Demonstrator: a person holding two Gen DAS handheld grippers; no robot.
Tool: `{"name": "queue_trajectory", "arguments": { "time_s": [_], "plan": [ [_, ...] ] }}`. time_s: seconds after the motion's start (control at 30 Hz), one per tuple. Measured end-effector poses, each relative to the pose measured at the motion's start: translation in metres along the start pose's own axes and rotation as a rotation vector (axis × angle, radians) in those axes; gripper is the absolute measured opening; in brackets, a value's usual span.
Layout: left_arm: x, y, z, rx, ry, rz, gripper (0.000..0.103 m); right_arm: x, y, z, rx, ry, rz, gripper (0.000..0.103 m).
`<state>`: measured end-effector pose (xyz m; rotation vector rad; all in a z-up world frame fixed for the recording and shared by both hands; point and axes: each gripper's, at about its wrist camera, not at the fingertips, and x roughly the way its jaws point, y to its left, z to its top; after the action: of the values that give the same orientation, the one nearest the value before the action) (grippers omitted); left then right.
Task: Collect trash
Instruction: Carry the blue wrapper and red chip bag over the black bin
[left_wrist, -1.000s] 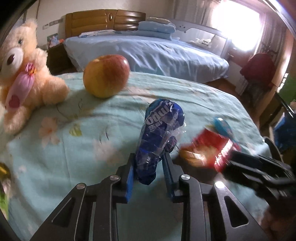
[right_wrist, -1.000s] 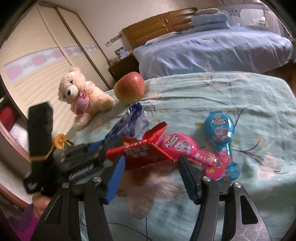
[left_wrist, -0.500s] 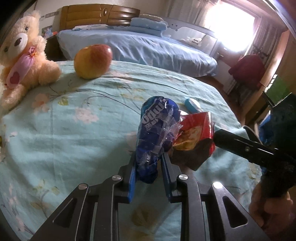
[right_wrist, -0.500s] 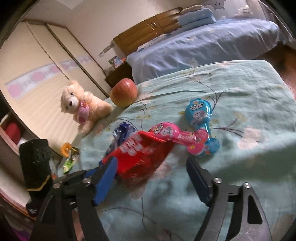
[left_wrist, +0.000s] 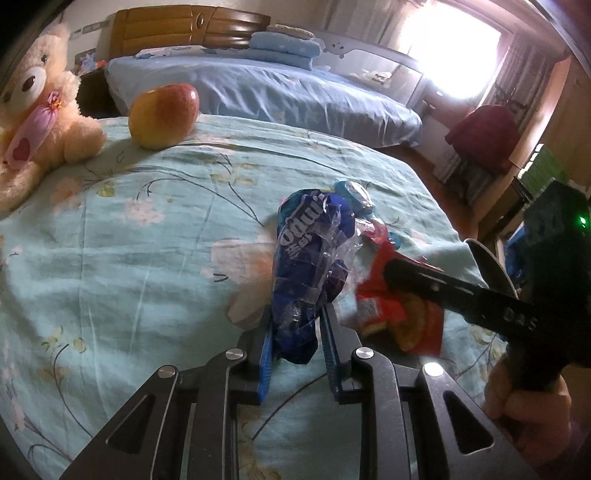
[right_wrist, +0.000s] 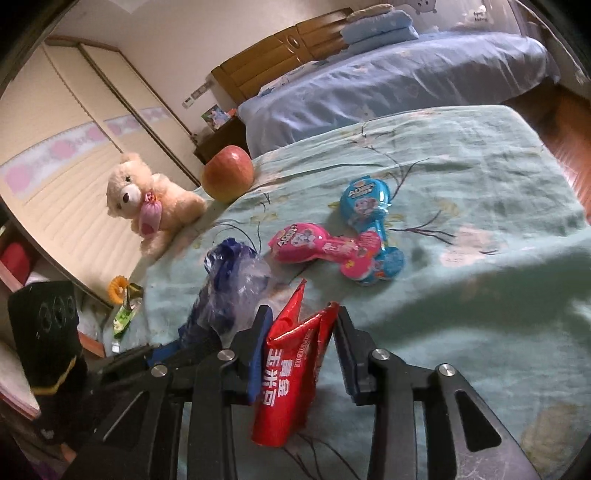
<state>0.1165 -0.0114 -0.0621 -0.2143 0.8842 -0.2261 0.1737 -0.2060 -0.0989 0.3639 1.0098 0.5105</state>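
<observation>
Your left gripper (left_wrist: 295, 325) is clamped on the crumpled blue wrapper (left_wrist: 310, 266), which stands up at the centre of the frame. Your right gripper (right_wrist: 301, 332) has just been closing, and its jaws now pinch the red snack bag (right_wrist: 291, 373) at lower centre, above the teal bedspread (right_wrist: 461, 177). Both wrappers look flattened; whether anything is inside can't be told.
</observation>
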Motion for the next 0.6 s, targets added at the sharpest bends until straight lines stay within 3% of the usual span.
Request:
{"name": "queue_trajectory", "arguments": {
  "time_s": [0.07,0.17,0.23,0.27,0.3,0.6],
  "plan": [
    [0.000,-0.006,-0.002,0.009,0.000,0.003,0.022,-0.005,-0.004,-0.004,0.016,0.014,0.010,0.057],
    [0.001,-0.013,-0.004,0.019,0.003,-0.004,0.022,-0.014,-0.008,-0.012,0.013,0.013,0.005,0.057],
    [0.002,-0.019,-0.006,0.025,0.008,-0.008,0.022,-0.019,-0.010,-0.018,0.009,0.015,0.005,0.051],
    [0.002,-0.021,-0.006,0.029,0.009,-0.010,0.022,-0.021,-0.010,-0.019,0.006,0.017,0.004,0.037],
    [0.003,-0.024,-0.006,0.034,0.011,-0.014,0.022,-0.025,-0.011,-0.021,0.004,0.011,0.005,0.029],
    [0.004,-0.060,-0.005,0.092,0.015,-0.062,0.022,-0.070,-0.031,-0.020,0.027,-0.098,-0.082,0.021]
  ]
}}
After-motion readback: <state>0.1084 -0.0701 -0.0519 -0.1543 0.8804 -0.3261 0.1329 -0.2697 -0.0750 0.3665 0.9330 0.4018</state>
